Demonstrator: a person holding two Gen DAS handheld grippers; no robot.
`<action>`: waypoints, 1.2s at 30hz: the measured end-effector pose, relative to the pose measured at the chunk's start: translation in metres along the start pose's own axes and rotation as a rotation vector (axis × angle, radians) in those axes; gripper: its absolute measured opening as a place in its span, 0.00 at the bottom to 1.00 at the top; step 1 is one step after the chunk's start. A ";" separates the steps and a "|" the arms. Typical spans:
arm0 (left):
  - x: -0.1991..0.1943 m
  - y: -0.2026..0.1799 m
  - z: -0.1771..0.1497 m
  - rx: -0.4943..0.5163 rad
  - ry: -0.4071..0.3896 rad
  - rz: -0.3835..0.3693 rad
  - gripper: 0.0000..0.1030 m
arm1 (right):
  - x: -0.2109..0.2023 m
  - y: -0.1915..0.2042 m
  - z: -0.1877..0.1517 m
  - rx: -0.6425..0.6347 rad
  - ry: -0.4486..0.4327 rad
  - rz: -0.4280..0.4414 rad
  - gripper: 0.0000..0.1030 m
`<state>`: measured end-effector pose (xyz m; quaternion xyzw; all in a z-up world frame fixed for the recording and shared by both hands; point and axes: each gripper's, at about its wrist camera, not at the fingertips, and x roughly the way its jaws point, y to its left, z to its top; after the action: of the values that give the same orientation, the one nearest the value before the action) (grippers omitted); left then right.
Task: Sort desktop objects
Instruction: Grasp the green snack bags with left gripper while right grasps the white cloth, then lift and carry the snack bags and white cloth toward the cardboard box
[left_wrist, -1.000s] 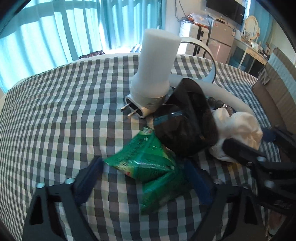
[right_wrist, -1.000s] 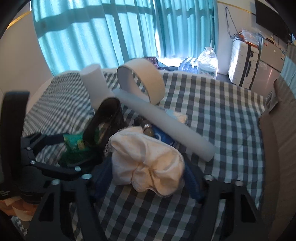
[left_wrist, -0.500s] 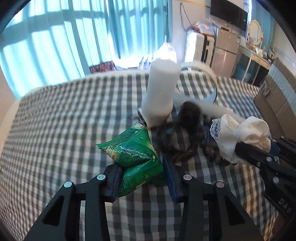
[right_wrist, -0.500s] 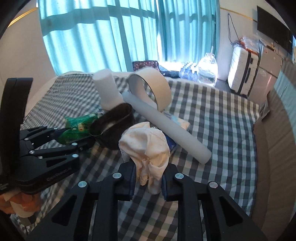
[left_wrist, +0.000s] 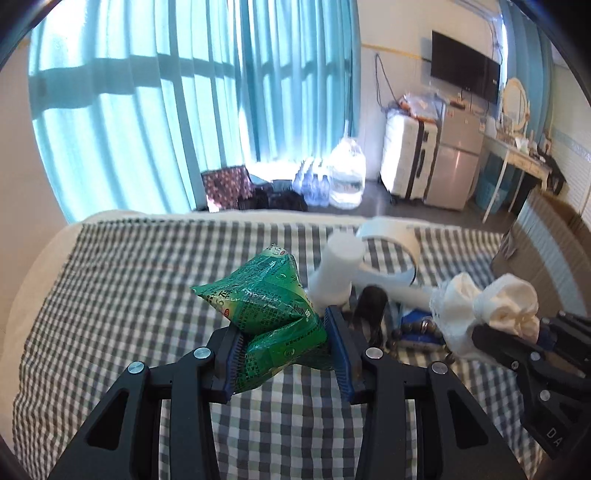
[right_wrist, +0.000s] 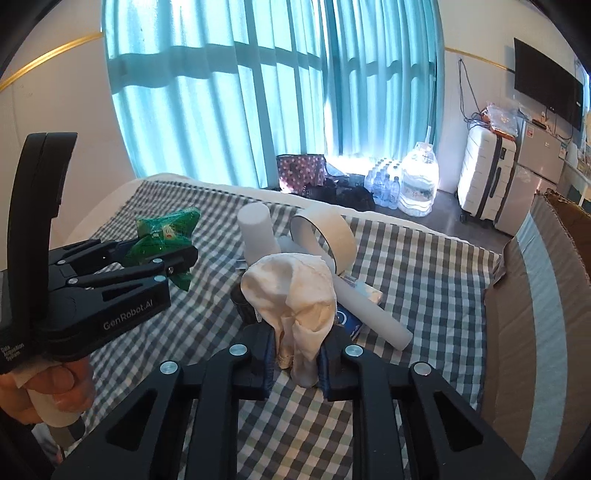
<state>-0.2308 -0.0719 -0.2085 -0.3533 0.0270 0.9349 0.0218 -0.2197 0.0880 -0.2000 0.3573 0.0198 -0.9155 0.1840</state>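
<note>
Sorting is in its carrying step, by my reading: each tool is gripping one item clear of the checked tablecloth (left_wrist: 110, 295), and the next move calls for finding a drop place for each. The cardboard box (right_wrist: 535, 332) at the cloth's right edge looks a likely target, though nothing marks it as such.

The left gripper (left_wrist: 284, 343) is clamping a green foil packet (left_wrist: 266, 295) between its blue pads, the jaws standing partway in. The packet is looking puffy and crinkled, glossy, with small print across it, and it is bulging above the fingers.

The right gripper (right_wrist: 295, 354) is closing narrowly on a cream cloth (right_wrist: 295, 288), which is bunching between the pads and flopping over above them, soft and lace-edged in the left view.

Beyond the cloth, on the tablecloth, the remaining pile is waiting: a white cylinder (right_wrist: 255, 232) standing up, a wide tape roll (right_wrist: 325, 236) just beside it, a long white tube (right_wrist: 369, 306) lying slantwise, and a dark cup-like thing (left_wrist: 371, 310) near a blue item I cannot identify.
</note>
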 end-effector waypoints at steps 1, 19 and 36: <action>-0.003 0.000 0.004 -0.005 -0.010 0.001 0.40 | -0.003 -0.001 0.002 0.007 -0.006 0.004 0.16; -0.102 0.020 0.027 -0.096 -0.119 -0.029 0.40 | -0.091 0.025 0.031 -0.010 -0.164 -0.027 0.16; -0.136 0.004 0.040 -0.095 -0.187 -0.013 0.40 | -0.155 0.018 0.034 -0.012 -0.240 -0.078 0.16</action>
<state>-0.1558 -0.0763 -0.0886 -0.2654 -0.0218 0.9638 0.0135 -0.1306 0.1160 -0.0702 0.2430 0.0172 -0.9580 0.1514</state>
